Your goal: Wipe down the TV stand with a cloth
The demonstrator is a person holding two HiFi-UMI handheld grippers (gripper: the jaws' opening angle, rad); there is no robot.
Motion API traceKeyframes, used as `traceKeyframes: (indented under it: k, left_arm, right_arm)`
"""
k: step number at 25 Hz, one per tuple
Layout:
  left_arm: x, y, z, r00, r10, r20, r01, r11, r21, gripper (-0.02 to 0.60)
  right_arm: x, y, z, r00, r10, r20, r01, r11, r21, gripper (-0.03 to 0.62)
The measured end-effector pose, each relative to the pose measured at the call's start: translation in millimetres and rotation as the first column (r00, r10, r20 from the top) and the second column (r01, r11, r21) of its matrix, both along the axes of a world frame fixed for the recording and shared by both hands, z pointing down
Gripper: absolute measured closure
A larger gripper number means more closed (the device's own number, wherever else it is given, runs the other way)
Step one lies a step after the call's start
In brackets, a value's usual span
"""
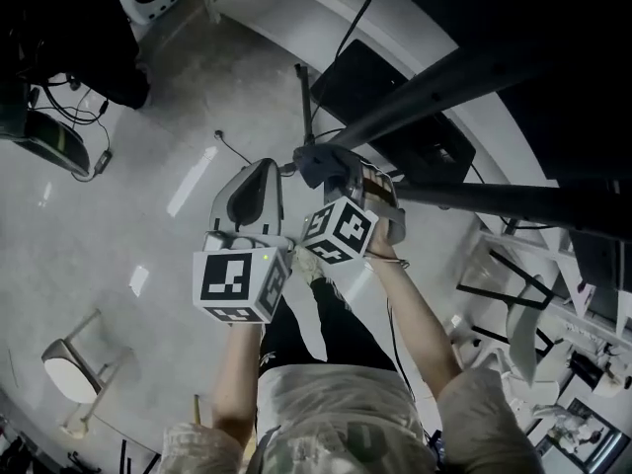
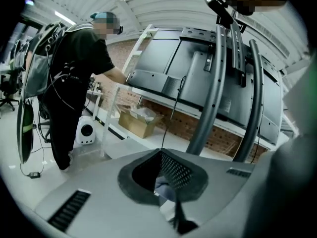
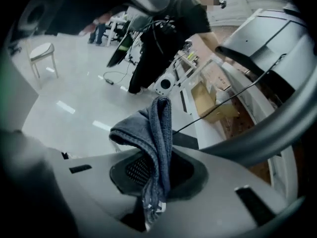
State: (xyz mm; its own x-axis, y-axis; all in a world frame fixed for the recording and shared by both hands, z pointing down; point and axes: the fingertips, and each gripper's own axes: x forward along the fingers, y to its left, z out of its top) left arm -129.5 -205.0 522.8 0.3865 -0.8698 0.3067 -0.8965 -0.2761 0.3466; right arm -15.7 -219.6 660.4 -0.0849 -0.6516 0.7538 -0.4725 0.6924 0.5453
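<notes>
One cloth (image 3: 157,128): grey, clamped in our right gripper (image 3: 161,167), flopping toward 10 o'clock.
Left gripper (image 2: 166,182): jaws pressed together.
TV stand (image 2: 214,98): dark poles at 1 o'clock, apart from cloth.
Progress: we judge wiping not yet begun.

Grey-blue terry cloth (image 3: 154,143), folded and bunched, pinched low between the fingers (image 3: 134,170) of the right gripper (image 3: 161,155); upper part standing up, then drooping leftward. Dark tubular TV stand (image 2: 212,110), uprights curved and leaning, screen mounted on it.
</notes>
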Motion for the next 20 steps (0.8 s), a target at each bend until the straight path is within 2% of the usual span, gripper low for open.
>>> traceKeyframes:
  k: [3,7,9,12,14,16,18,20]
  left_arm:
    - [-6.5,-0.2,-53.1,0.999,-0.045,0.007,0.044,0.996,0.071,0.565]
    - [-23.1,17.0,-145.7,0.991,-0.125,0.046,0.114,0.973,0.2,0.566]
    - [-29.5,22.6,-190.5,0.985,-0.157,0.065,0.132,0.947,0.292,0.565]
    - [-26.1,33.3,-248.0,0.98,-0.18,0.083,0.128,0.895,0.427,0.565]
    - [-10.9,49.0,-276.1,0.984,-0.158,0.079,0.1,0.869,0.484,0.566]
    - [2.3,67.3,-298.3,0.985,-0.136,0.107,0.06,0.846,0.53,0.565]
    - [9.1,80.9,-316.0,0.972,-0.156,0.179,0.026,0.819,0.573,0.565]
    - [11.9,88.2,-328.1,0.953,-0.195,0.23,0.018,0.799,0.601,0.565]
  right_arm:
    - [-21.4,-10.2,-74.1,0.984,0.032,0.177,-0.044,0.997,0.062,0.531]
    - [-41.5,-6.1,-191.0,0.917,-0.012,0.398,-0.065,0.981,0.181,0.531]
    - [-47.5,-3.5,-251.2,0.851,-0.066,0.52,-0.084,0.963,0.258,0.531]
    - [-46.3,8.5,-332.1,0.7,-0.171,0.693,-0.13,0.924,0.359,0.531]
    - [-31.8,28.6,-366.7,0.587,-0.191,0.786,-0.189,0.912,0.363,0.531]
    - [-23.4,51.6,-387.6,0.506,-0.21,0.837,-0.205,0.913,0.353,0.531]
    - [-21.4,68.8,-401.5,0.471,-0.232,0.851,-0.202,0.911,0.36,0.531]
    - [-15.8,79.8,-413.6,0.468,-0.253,0.847,-0.216,0.897,0.387,0.531]
